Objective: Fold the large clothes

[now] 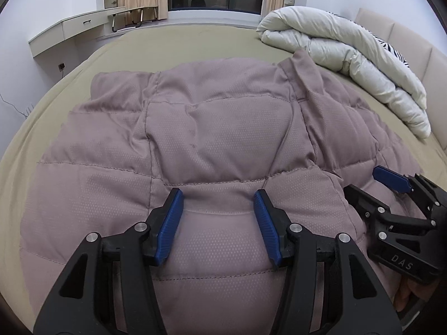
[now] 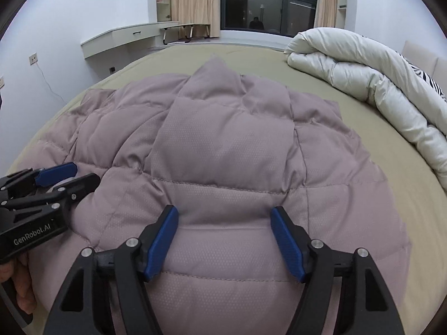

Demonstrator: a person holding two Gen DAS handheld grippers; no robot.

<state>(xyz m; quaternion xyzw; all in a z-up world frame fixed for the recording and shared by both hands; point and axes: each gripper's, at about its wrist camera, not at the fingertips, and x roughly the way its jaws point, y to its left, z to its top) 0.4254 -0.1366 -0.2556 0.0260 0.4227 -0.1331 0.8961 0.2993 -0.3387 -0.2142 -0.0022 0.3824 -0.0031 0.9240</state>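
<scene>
Jacket [image 1: 212, 139] lies under my open left gripper [image 1: 218, 195] and open right gripper [image 2: 225, 213]; only the right view shows its far edge on the bed [image 2: 377, 139].

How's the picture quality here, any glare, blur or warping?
Left wrist view: strong fisheye bend, dark corners, jacket sharp. Right wrist view: same warping; the window mirrors a ceiling light and a person; soft, even light, no harsh shadows.

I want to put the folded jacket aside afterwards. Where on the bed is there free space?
Bare sheet lies beyond the jacket toward the window, and as a strip between jacket and rolled duvet. The left edge is also free. The near side is crowded: both grippers, jaws open, over the jacket.
</scene>
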